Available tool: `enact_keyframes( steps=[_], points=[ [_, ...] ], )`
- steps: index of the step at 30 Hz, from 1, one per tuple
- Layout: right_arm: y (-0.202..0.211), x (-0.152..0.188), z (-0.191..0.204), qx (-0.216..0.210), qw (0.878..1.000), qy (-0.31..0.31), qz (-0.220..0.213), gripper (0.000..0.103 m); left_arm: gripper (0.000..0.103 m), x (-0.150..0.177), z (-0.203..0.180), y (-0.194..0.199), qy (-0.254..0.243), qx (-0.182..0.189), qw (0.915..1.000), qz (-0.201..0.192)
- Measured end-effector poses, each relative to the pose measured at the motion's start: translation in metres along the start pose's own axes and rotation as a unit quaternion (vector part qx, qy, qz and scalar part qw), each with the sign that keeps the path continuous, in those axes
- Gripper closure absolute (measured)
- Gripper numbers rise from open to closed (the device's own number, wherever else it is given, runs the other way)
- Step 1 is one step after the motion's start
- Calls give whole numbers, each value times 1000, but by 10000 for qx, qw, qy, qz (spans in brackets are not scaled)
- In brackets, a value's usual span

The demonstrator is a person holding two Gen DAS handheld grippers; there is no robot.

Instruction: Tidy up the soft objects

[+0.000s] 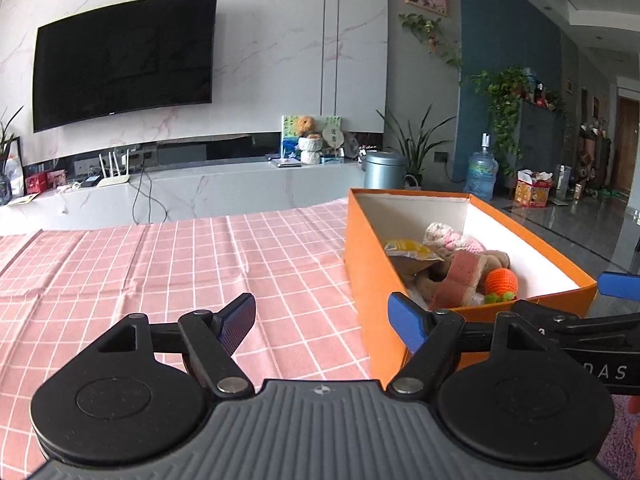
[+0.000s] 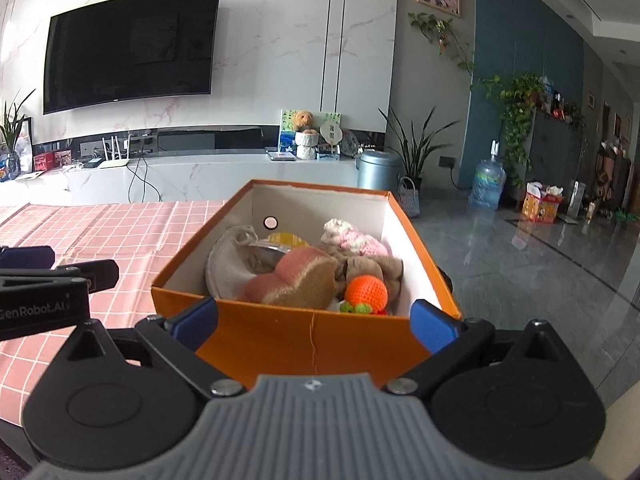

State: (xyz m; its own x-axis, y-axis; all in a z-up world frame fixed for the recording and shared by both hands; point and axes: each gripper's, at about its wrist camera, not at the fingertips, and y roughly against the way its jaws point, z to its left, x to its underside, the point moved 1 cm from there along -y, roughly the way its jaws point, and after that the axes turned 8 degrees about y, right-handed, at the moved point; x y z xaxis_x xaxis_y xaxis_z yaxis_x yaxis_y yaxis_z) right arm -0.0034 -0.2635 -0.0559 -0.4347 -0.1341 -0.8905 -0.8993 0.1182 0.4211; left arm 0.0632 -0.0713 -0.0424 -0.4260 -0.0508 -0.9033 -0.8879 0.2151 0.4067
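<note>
An orange cardboard box (image 2: 304, 340) with a white inside stands on the pink checked tablecloth (image 1: 180, 264). It holds several soft things: an orange crocheted ball (image 2: 366, 291), a pink and tan sponge (image 2: 300, 280), a pink and white knitted piece (image 2: 352, 238), a brown plush toy (image 2: 370, 268), a white cloth (image 2: 226, 268) and a yellow packet (image 2: 286, 239). My right gripper (image 2: 314, 322) is open and empty, with its fingers on either side of the box's near end. My left gripper (image 1: 322, 322) is open and empty, just left of the box (image 1: 368, 280).
The table's right edge runs beside the box, with grey tiled floor (image 2: 520, 264) beyond. A TV (image 1: 124, 60) hangs above a white marble console (image 1: 192, 192). A grey bin (image 2: 378, 170), potted plants and a water jug (image 2: 486, 186) stand further back.
</note>
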Motion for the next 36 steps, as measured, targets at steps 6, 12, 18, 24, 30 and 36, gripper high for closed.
enact_keyframes(
  steps=[6, 12, 18, 24, 30, 36],
  points=[
    [-1, 3, 2, -104, 9999, 29, -10, 3, 15, 7, -4, 1, -44, -152, 9998, 122],
    [-2, 4, 4, -52, 9999, 114, 25, 3, 15, 8, -2, 2, 42, -199, 9996, 203],
    [-2, 4, 3, -19, 10000, 88, 25, 3, 15, 8, -3, 4, 29, -242, 9995, 219],
    [-2, 4, 3, -80, 9999, 72, 38, 3, 15, 7, -4, 4, 9, -265, 9994, 233],
    [-1, 4, 2, -123, 9999, 67, 38, 3, 15, 8, -4, 5, 6, -270, 9994, 230],
    [-1, 4, 2, -113, 9999, 72, 26, 3, 15, 8, -4, 5, 7, -272, 9994, 222]
  ],
)
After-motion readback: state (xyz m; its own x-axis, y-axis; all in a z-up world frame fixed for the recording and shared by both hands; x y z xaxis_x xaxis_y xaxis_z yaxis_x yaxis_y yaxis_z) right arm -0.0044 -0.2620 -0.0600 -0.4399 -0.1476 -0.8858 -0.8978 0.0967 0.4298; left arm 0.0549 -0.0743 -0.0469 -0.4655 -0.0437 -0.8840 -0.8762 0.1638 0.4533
